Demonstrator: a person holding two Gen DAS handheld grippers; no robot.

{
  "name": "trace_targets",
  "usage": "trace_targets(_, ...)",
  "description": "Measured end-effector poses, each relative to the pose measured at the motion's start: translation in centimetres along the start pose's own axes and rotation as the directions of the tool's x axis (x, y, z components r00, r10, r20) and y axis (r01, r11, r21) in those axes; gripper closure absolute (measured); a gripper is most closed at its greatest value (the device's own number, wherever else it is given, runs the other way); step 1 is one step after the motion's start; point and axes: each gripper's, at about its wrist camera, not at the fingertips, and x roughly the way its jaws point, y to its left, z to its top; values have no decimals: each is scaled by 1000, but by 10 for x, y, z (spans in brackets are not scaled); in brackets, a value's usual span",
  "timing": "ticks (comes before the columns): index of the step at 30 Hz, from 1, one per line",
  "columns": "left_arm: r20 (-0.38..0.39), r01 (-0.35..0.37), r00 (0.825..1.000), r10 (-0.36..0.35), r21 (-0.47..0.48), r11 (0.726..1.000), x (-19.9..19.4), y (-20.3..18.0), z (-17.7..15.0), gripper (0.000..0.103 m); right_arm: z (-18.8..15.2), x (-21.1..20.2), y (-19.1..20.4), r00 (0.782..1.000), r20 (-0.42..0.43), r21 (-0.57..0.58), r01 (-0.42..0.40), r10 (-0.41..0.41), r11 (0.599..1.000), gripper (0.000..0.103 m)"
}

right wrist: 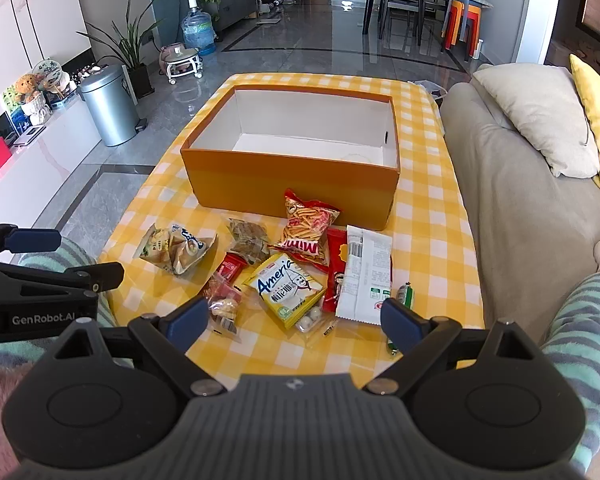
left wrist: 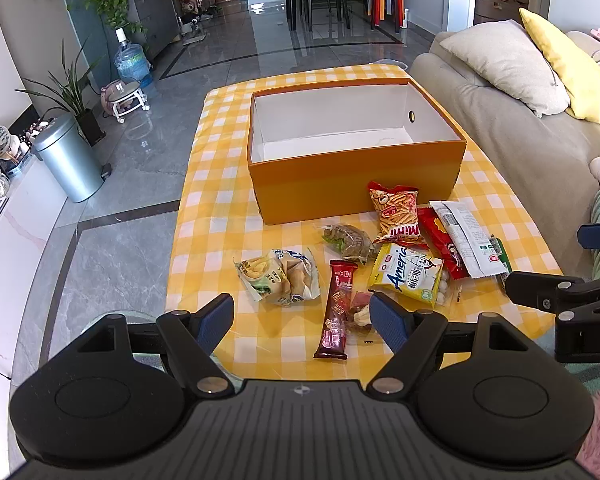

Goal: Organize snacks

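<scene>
So basically nothing is sorted yet. The orange box (left wrist: 356, 184) sits on the table (left wrist: 216, 184) with its white inside totally bare, and every snack lies in a loose pile just in front of it. I've got the bread pack (left wrist: 278, 278) off to the left, the brown bar (left wrist: 337, 310) near my left hand-held gripper (left wrist: 302, 320), the yellow bag (right wrist: 286, 288) in the middle, the Mimi chips (right wrist: 310, 228) leaning close to the box wall, and the red packet (right wrist: 336, 268) with the white packet (right wrist: 366, 274) lying on it. My right hand-held gripper (right wrist: 294, 324) hovers above the pile. Both have their jaws spread wide with nothing between them. So the whole job is left: all packs need to go in the box.
</scene>
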Motion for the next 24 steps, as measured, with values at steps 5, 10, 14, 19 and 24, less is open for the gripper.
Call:
trace_targets(5, -1, 1, 1000, -1, 0, 1000, 0, 0, 0, 12, 0, 1, 0, 1000, -3, -4, 0, 0, 1000, 13)
trace_targets(10, -1, 4, 1000, -4, 2, 1000, 0, 0, 0, 12, 1, 1, 1, 1000, -8, -8, -2, 2, 1000, 12)
trace_targets(14, -6, 23, 1000, -23, 3, 1000, 3, 2, 3, 15, 1, 4, 1, 1000, -18, -7, -11, 11, 1000, 12)
trace_targets(19, -5, 57, 998, -57, 27, 998, 7, 1, 12, 23, 2, 11, -3, 998, -43, 10, -51, 51, 999, 16)
trace_targets(24, -51, 109, 993, -108, 17, 994, 24, 6, 26, 28, 7, 23, -8, 992, -68, 29, -104, 106, 994, 20)
